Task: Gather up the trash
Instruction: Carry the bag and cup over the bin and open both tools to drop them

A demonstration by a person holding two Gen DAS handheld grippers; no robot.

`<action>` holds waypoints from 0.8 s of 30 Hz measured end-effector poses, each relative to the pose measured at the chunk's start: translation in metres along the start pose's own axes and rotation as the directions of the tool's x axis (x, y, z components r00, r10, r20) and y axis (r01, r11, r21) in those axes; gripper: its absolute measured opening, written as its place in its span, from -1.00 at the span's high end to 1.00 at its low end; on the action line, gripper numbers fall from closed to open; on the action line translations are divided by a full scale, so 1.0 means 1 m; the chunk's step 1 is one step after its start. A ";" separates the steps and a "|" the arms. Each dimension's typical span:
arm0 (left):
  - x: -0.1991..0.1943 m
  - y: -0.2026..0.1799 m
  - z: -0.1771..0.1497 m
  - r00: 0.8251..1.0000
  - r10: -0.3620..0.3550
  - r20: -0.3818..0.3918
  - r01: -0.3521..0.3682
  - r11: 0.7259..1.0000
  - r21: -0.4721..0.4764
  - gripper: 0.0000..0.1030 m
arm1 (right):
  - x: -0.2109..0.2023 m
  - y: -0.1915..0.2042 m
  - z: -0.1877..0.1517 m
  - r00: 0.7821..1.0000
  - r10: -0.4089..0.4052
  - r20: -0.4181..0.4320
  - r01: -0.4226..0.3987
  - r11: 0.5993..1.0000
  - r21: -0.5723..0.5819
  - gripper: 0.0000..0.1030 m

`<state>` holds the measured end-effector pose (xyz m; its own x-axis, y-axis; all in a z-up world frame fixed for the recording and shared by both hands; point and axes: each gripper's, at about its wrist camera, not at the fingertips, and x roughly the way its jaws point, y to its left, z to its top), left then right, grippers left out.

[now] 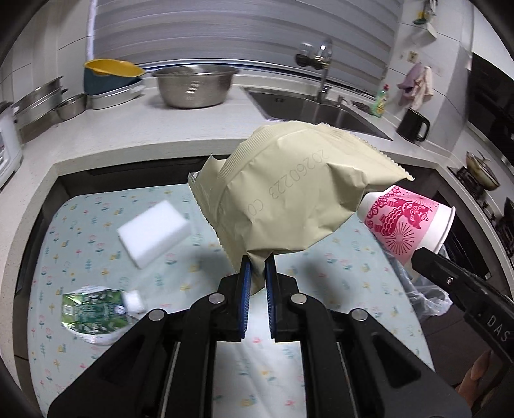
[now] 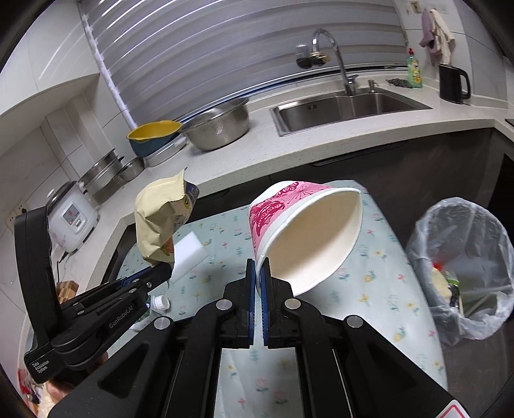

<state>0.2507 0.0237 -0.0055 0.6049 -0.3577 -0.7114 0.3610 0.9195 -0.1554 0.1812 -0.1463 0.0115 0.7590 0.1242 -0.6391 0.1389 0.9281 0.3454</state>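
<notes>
Kitchen interior. Pale speckled counter [image 2: 244,151] running in an L along the walls, dark cabinet fronts [image 2: 417,167] below. Steel sink [image 2: 350,107] set into the counter toward its right end, with a curved chrome tap [image 2: 334,48] behind. Striped grey window blind [image 1: 225,29] above the counter's back edge. White tiled wall [image 2: 38,160] at left. Light even, cool.

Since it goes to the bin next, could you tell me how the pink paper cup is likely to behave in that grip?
The pink paper cup is probably light and thin-walled; its rim looks squashed. Pinched only at its rim, tilted, it might swing or slip.
</notes>
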 end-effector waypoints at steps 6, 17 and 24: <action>0.006 -0.060 -0.004 0.998 -0.054 -0.018 0.055 0.996 0.063 0.83 | -0.027 -0.045 -0.008 0.999 -0.046 0.013 0.045 0.998 0.051 0.93; 0.032 -0.156 -0.011 0.989 -0.132 -0.072 0.143 0.975 0.170 0.83 | -0.065 -0.134 -0.022 0.989 -0.147 0.029 0.140 0.976 0.165 0.93; 0.057 -0.218 -0.015 0.974 -0.186 -0.132 0.213 0.946 0.242 0.83 | -0.086 -0.187 -0.028 0.976 -0.215 0.043 0.199 0.949 0.244 0.93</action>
<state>0.1958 -0.1947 -0.0228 0.4282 -0.4976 -0.7543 0.6428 0.7545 -0.1328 0.0723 -0.3205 -0.0179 0.7378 -0.0936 -0.6685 0.4381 0.8198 0.3687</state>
